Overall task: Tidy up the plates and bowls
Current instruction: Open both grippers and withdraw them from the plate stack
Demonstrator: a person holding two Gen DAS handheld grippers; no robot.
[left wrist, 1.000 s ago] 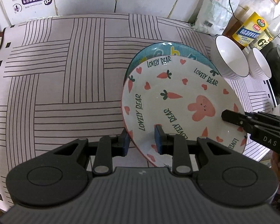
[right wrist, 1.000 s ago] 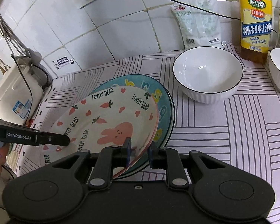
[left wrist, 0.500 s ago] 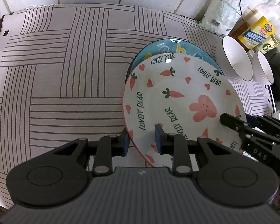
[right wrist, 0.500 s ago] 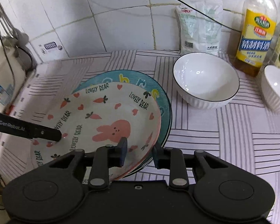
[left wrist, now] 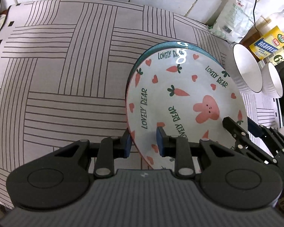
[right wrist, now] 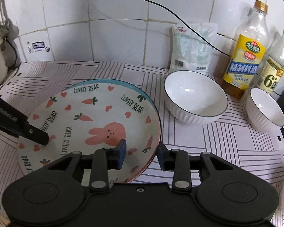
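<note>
Your left gripper (left wrist: pixel 143 140) has its jaws clenched on the near rim of the bunny plate (left wrist: pixel 181 102), one pad under the rim and the other on the plate's face. That plate, white with carrots, hearts and "LOVELY BEAR" lettering, lies on top of a blue plate (right wrist: pixel 123 82), of which only a thin rim shows along the far side. The pair sits in the middle of the counter (left wrist: pixel 66 75), on its striped covering.

Your right gripper (right wrist: pixel 141 156) straddles the opposite rim of the bunny plate, and its jaws are opening: the rim is between them, but the pads no longer press on it.

Toward the back right corner of the counter, the large white bowl (right wrist: pixel 196 96) stands upright just beside the plates, apart from them. The small white bowl (right wrist: pixel 266 109) stands nearer the right edge. Behind them, against the tiled wall, are two bottles (right wrist: pixel 244 56) and a white packet (right wrist: pixel 191 47).
</note>
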